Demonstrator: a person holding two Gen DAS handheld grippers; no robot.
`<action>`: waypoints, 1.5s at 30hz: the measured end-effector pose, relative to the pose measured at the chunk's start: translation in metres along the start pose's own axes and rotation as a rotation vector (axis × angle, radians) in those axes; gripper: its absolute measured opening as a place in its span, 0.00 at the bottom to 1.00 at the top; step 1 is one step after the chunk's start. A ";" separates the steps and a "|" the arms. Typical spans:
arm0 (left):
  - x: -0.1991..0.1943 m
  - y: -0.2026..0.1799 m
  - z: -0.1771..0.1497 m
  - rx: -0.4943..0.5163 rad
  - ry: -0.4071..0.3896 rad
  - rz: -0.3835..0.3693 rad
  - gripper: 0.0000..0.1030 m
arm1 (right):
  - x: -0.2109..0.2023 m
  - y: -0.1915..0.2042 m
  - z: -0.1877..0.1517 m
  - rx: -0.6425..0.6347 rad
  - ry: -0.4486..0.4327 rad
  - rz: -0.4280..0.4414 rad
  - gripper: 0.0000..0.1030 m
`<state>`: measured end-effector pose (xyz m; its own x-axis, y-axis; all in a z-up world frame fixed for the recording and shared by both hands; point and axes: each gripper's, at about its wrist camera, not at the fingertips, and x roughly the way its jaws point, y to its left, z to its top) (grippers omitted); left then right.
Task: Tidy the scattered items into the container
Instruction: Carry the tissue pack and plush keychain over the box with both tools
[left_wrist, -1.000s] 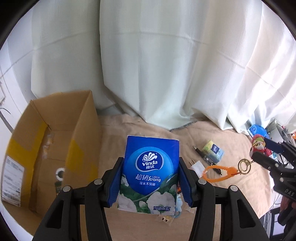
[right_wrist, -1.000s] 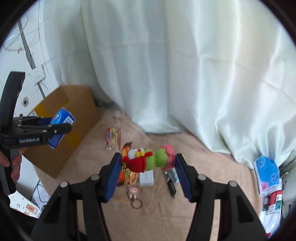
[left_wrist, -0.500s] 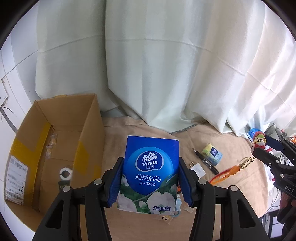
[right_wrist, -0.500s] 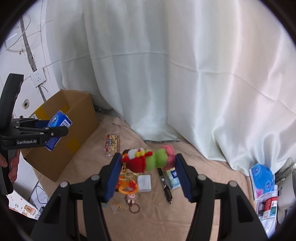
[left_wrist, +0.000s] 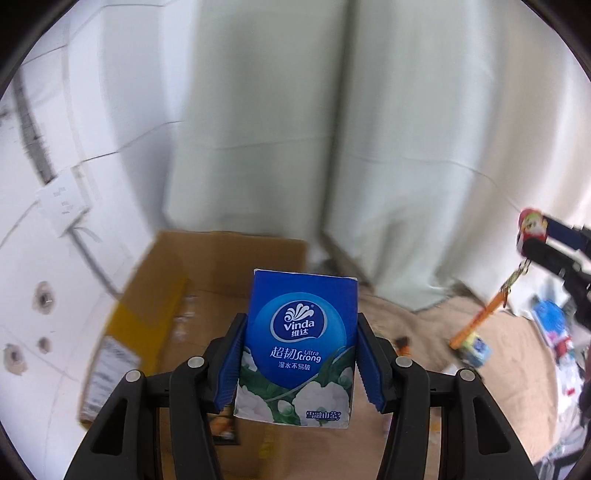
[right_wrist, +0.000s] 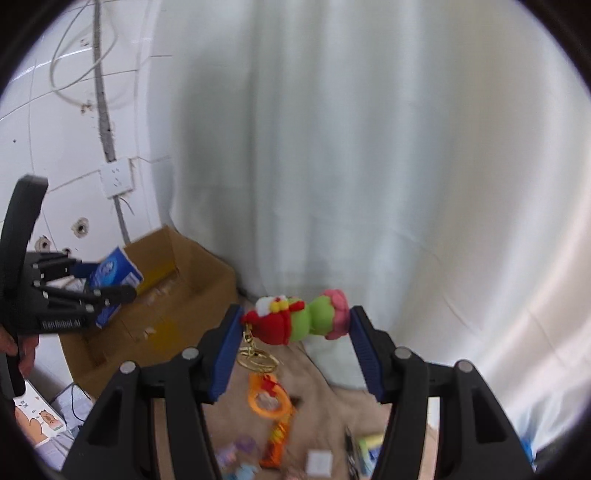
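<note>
My left gripper (left_wrist: 300, 360) is shut on a blue Vinda tissue pack (left_wrist: 301, 341), held upright in the air in front of the open cardboard box (left_wrist: 173, 302). In the right wrist view that same pack (right_wrist: 112, 273) hangs over the box (right_wrist: 192, 273) at the left. My right gripper (right_wrist: 295, 347) is shut on a red, green and pink plush doll keychain (right_wrist: 295, 319); its gold ring and orange strap (right_wrist: 266, 397) dangle below. The doll (left_wrist: 532, 225) also shows at the far right of the left wrist view.
A beige cloth (right_wrist: 325, 406) covers the floor, with a snack bar (right_wrist: 276, 441), a small white card (right_wrist: 319, 461), a pen and other small items lying on it. A white curtain (right_wrist: 332, 147) hangs behind. A tiled wall with a socket (right_wrist: 116, 177) stands beside the box.
Both grippers have lifted and swung left toward the box. The tissue pack now sits in front of the box opening, and the doll keychain hangs higher above the cloth.
</note>
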<state>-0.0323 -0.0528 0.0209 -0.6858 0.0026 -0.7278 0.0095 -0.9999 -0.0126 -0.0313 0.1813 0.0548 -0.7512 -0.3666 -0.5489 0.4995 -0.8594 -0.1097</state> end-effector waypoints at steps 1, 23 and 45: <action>-0.002 0.012 0.001 -0.010 -0.007 0.021 0.54 | 0.005 0.008 0.010 -0.009 -0.014 0.017 0.60; 0.026 0.146 -0.049 -0.194 0.063 0.163 0.54 | 0.144 0.177 0.041 -0.218 0.107 0.252 0.61; 0.052 0.141 -0.072 -0.224 0.133 0.144 0.54 | 0.173 0.184 0.010 -0.248 0.254 0.250 0.70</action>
<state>-0.0142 -0.1930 -0.0676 -0.5643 -0.1218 -0.8165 0.2700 -0.9619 -0.0431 -0.0735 -0.0435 -0.0518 -0.4794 -0.4265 -0.7670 0.7645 -0.6321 -0.1263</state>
